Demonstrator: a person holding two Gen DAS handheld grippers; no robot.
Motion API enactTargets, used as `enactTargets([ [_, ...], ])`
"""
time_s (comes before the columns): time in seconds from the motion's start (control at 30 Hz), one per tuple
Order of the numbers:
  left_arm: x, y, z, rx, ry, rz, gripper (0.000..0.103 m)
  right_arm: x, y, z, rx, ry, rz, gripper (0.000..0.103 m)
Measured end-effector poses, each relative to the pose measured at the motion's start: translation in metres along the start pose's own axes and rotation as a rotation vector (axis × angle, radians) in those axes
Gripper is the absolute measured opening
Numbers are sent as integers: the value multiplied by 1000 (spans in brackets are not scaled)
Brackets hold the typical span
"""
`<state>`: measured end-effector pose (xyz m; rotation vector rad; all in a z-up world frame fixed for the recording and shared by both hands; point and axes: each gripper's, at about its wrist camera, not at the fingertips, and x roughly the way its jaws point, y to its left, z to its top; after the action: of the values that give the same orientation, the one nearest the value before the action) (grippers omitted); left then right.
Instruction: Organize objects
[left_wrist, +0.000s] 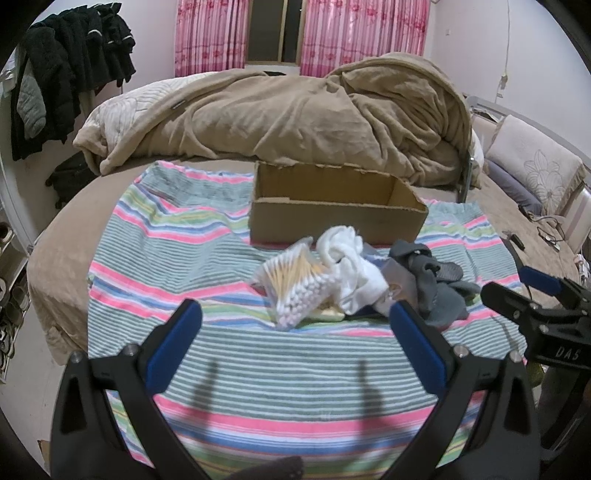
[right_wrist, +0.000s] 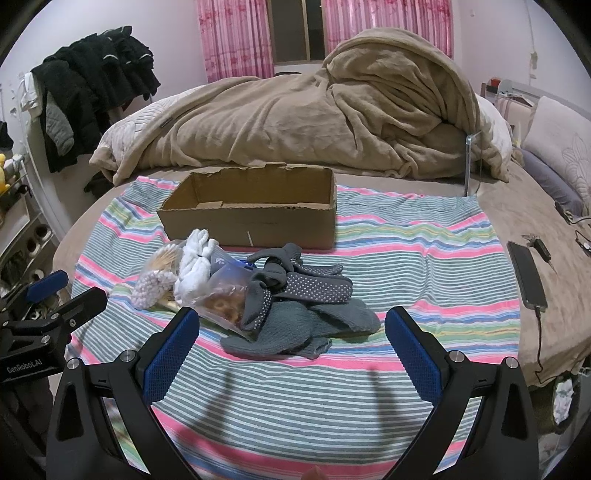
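Observation:
An open, empty cardboard box stands on a striped towel on the bed. In front of it lies a pile: a bag of cotton swabs, white socks, a clear bag of snacks, and grey dotted socks. My left gripper is open and empty, just short of the swab bag. My right gripper is open and empty, just short of the grey socks.
A crumpled tan blanket fills the bed behind the box. A phone on a cable and keys lie on the bed to the right. Dark clothes hang at the left. Pillows sit far right.

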<state>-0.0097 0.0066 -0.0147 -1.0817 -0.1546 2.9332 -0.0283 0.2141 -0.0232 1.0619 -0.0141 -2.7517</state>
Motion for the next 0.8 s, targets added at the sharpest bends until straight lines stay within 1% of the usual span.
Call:
enactTargets([
  [0.8,0,-2,1,1,3,-11,102,0,0,1,0,2,1,102],
])
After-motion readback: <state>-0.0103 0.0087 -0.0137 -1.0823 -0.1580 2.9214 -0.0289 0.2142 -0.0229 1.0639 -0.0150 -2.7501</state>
